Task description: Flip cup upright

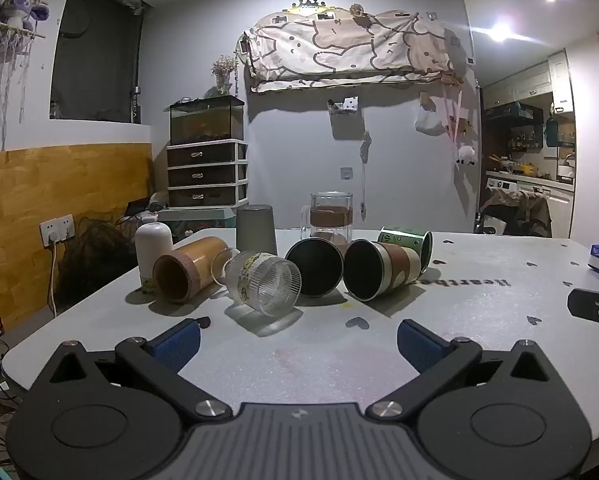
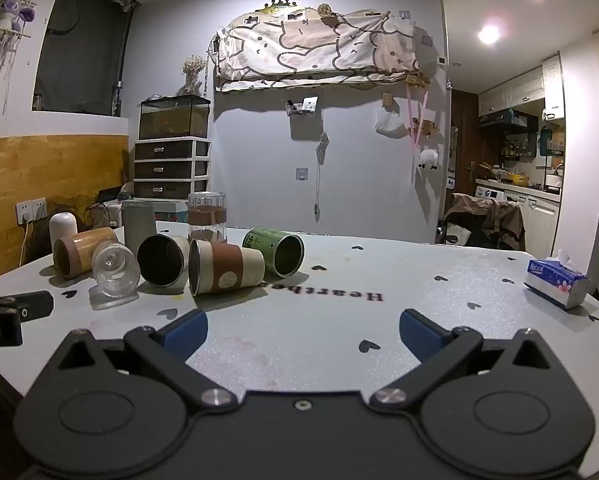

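Note:
Several cups lie on their sides on the white table (image 1: pixel 479 300): a wooden cup (image 1: pixel 189 266), a ribbed clear glass (image 1: pixel 265 284), a dark-lined cup (image 1: pixel 314 266), a cream cup with a brown sleeve (image 1: pixel 381 272) and a green can-like cup (image 1: pixel 409 240). They also show in the right wrist view, wooden cup (image 2: pixel 81 254), ribbed glass (image 2: pixel 115 274), dark cup (image 2: pixel 161 260), brown-sleeve cup (image 2: pixel 225 266), green cup (image 2: pixel 275 250). My left gripper (image 1: pixel 297 340) is open and empty, short of the glass. My right gripper (image 2: pixel 303 330) is open and empty, short of the brown-sleeve cup.
A grey cup (image 1: pixel 256 230) stands upside down and a glass mug with a brown band (image 1: pixel 331 218) stands upright behind the row. A white rounded bottle (image 1: pixel 153 250) is at the left. A tissue box (image 2: pixel 557 284) sits at the table's right edge.

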